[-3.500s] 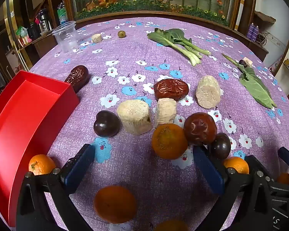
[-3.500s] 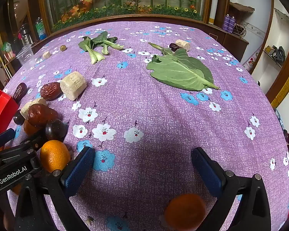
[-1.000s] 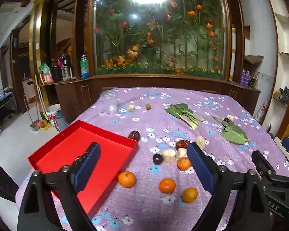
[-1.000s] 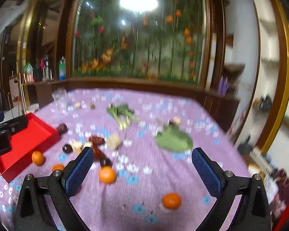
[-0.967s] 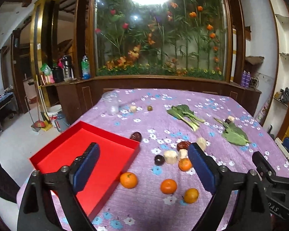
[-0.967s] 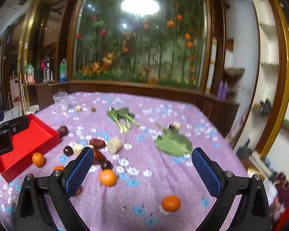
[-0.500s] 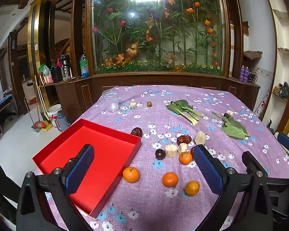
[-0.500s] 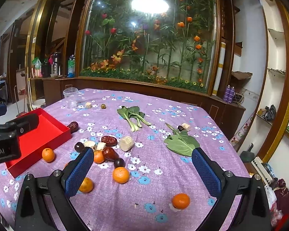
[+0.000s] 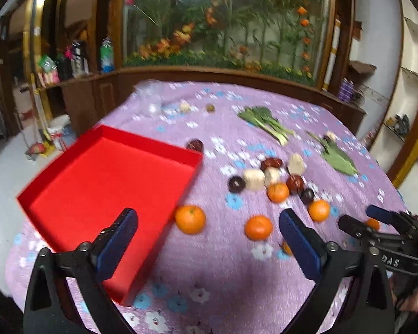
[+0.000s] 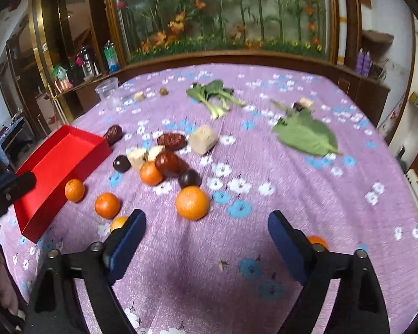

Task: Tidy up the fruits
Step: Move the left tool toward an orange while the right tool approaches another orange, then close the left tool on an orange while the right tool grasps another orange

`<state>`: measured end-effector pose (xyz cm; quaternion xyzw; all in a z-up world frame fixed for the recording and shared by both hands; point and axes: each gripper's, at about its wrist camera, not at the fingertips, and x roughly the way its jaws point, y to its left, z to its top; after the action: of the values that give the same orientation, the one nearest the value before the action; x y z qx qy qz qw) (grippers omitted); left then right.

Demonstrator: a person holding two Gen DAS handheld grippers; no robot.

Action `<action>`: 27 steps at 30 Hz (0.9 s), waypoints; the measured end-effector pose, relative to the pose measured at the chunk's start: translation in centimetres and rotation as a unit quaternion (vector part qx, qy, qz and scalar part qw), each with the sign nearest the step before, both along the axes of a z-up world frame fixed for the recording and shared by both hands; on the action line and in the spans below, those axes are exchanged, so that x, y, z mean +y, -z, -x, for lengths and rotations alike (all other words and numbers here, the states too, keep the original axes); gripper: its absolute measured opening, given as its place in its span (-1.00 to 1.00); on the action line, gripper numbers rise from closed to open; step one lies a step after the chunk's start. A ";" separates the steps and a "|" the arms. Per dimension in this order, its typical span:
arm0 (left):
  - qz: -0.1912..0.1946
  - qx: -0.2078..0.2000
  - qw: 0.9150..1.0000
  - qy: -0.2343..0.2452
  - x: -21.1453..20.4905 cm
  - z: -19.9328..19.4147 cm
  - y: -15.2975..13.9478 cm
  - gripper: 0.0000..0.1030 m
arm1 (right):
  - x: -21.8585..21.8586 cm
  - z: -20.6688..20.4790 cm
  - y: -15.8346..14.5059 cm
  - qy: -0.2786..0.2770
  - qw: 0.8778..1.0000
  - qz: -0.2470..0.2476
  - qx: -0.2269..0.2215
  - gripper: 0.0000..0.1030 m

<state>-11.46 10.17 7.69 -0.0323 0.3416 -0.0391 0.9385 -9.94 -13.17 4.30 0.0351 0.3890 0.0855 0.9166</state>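
Several oranges lie on the purple flowered cloth: one orange (image 9: 190, 219) beside the red tray (image 9: 103, 178), another orange (image 9: 258, 227) to its right, and a big orange (image 10: 192, 202) ahead of my right gripper. Dark plums (image 10: 189, 178), red dates (image 10: 171, 140) and pale root chunks (image 10: 202, 140) cluster mid-table. My left gripper (image 9: 209, 239) is open and empty above the near table, by the tray's corner. My right gripper (image 10: 206, 239) is open and empty, above the cloth just before the big orange.
Bok choy (image 10: 214, 94) and a large green leaf (image 10: 306, 136) lie further back. A clear plastic cup (image 10: 107, 90) stands at the far left edge. The right gripper's body (image 9: 381, 236) shows at the right of the left wrist view. A wooden ledge and planted wall stand behind the table.
Both grippers have come down and forward toward the table from a high, far-back position; the fruits now look larger and closer. Both stay open and empty.
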 end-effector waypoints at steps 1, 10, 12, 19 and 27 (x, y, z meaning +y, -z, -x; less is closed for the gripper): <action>0.005 0.011 1.000 0.015 -0.2 -0.2 0.5 0.69 | 0.2 0.0 0.0 -0.007 1.000 -0.004 0.003 0.65; 0.040 0.061 0.994 0.079 -1.6 -2.2 2.7 -0.02 | 4.5 0.3 0.6 -0.124 0.992 -0.024 0.016 0.39; 0.044 0.066 0.993 0.086 -1.7 -2.7 2.9 -0.02 | 5.5 0.2 1.0 -0.141 0.990 -0.014 0.020 0.31; 0.056 0.097 0.987 0.119 -2.8 -4.8 4.0 -0.02 | 7.7 -0.7 2.3 -0.167 0.985 0.008 0.039 0.07; 0.049 0.137 0.979 0.141 -4.5 -6.7 6.0 -0.20 | 8.2 -1.1 2.8 -0.170 0.984 0.016 0.054 -0.23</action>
<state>-4.79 5.66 1.65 -0.0349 0.4661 -0.1834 0.8648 -8.89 -4.99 1.52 -0.0414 0.4394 0.2323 0.8668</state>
